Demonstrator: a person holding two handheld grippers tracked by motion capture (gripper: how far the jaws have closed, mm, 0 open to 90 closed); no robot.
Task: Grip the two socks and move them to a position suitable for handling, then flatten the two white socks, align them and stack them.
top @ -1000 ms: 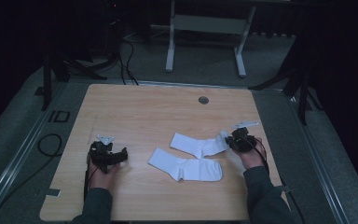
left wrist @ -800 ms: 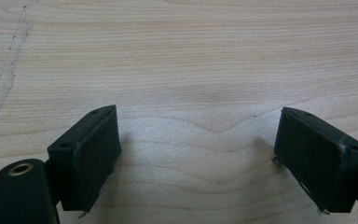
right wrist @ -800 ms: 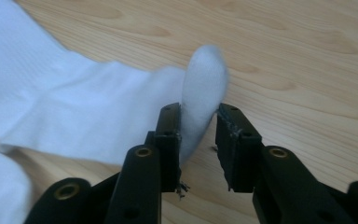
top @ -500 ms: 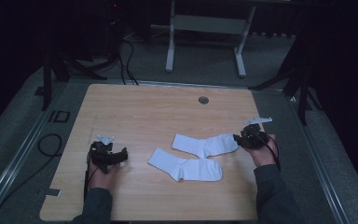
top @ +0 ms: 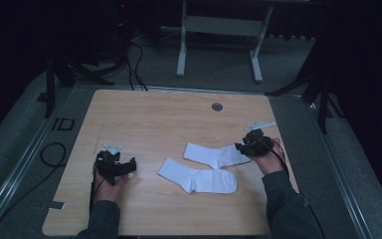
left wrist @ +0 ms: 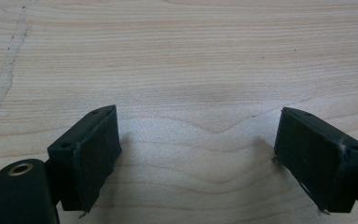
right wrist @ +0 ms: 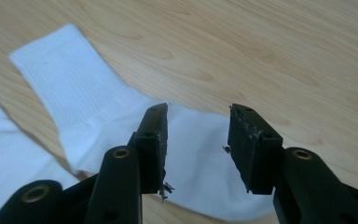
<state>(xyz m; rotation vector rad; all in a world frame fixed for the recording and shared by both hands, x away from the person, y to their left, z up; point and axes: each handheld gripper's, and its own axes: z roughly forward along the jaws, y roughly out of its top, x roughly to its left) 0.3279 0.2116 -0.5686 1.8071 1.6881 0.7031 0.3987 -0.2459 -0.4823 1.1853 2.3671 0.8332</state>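
Note:
Two white socks lie on the wooden table [top: 144,124]. The far sock [top: 211,154] is spread out with its toe end to the right, and the near sock [top: 199,180] lies just in front of it. My right gripper [top: 242,148] hovers just above the far sock's toe end. Its jaws have just been opening and stand apart, and the far sock [right wrist: 74,93] lies flat under the right gripper [right wrist: 199,108] with neither pad pressing it. An edge of the near sock [right wrist: 0,149] shows at the left. My left gripper [top: 128,167] rests at the table's left front. The left gripper [left wrist: 198,114] is wide open over bare wood.
A round grommet [top: 217,106] sits in the tabletop near its far edge. Beyond the table stands a white metal frame [top: 219,45], and cables [top: 134,64] trail on the floor. A dark cable loop [top: 54,154] lies left of the table.
The right gripper drew the far sock's toe end to the right, let go of it and lifted a little. The left gripper has not moved.

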